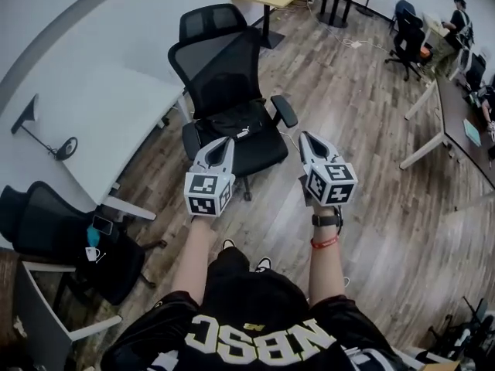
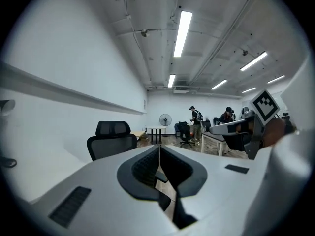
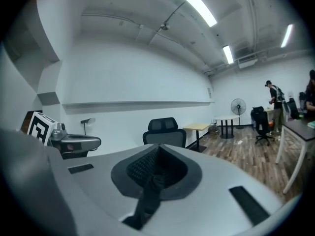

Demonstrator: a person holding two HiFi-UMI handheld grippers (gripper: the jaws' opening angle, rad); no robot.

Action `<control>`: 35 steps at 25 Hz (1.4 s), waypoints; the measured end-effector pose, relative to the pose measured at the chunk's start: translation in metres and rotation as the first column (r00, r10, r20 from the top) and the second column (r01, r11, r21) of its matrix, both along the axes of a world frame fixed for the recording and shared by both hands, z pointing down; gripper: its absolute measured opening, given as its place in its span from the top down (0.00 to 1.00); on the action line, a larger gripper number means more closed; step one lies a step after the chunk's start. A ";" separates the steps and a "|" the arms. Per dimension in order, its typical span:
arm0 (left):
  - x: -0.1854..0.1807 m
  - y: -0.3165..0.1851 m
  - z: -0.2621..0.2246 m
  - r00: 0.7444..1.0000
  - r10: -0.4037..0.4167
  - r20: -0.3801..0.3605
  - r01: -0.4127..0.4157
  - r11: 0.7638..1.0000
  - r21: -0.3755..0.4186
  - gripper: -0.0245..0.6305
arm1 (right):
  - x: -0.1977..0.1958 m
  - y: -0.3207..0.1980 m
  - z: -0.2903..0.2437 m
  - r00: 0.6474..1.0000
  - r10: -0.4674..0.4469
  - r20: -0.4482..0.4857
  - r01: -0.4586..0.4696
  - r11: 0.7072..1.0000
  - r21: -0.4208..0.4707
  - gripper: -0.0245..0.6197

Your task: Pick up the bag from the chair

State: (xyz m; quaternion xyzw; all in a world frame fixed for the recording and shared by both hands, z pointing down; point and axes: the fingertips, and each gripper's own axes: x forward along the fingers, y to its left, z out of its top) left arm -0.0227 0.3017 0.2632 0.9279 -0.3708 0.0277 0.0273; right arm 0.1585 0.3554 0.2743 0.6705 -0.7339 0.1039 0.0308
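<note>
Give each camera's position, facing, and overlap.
Head view: on the head, steeply down at black mesh office chair with flat black fabric bag; forearms, left gripper, right gripper show.
Left gripper view: on it, level along shut jaws; right gripper at right.
Right gripper view: likewise, shut; left gripper at left.
All three share the chair.

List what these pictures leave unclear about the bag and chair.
- Bag, head view: black on the black chair seat, so its outline and handles cannot be told.
- Same seat, both gripper views: hidden behind each tool's own body.
- Seat front, head view: partly covered by the left tool.
</note>
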 end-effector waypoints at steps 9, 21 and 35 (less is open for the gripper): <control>-0.015 -0.134 0.033 0.996 -0.090 -0.010 0.090 0.996 -0.027 0.93 | -0.022 -0.156 0.034 0.983 -0.170 -0.065 0.164 0.983 -0.082 0.93; -0.017 -0.322 0.082 0.996 -0.086 0.015 0.087 0.987 -0.133 0.93 | -0.046 -0.347 0.088 0.938 -0.322 -0.130 0.282 0.925 -0.255 0.84; -0.013 -0.409 0.225 0.966 -0.195 0.169 0.246 0.897 -0.367 0.93 | -0.033 -0.448 0.220 0.780 -0.610 -0.138 0.469 0.717 -0.516 0.77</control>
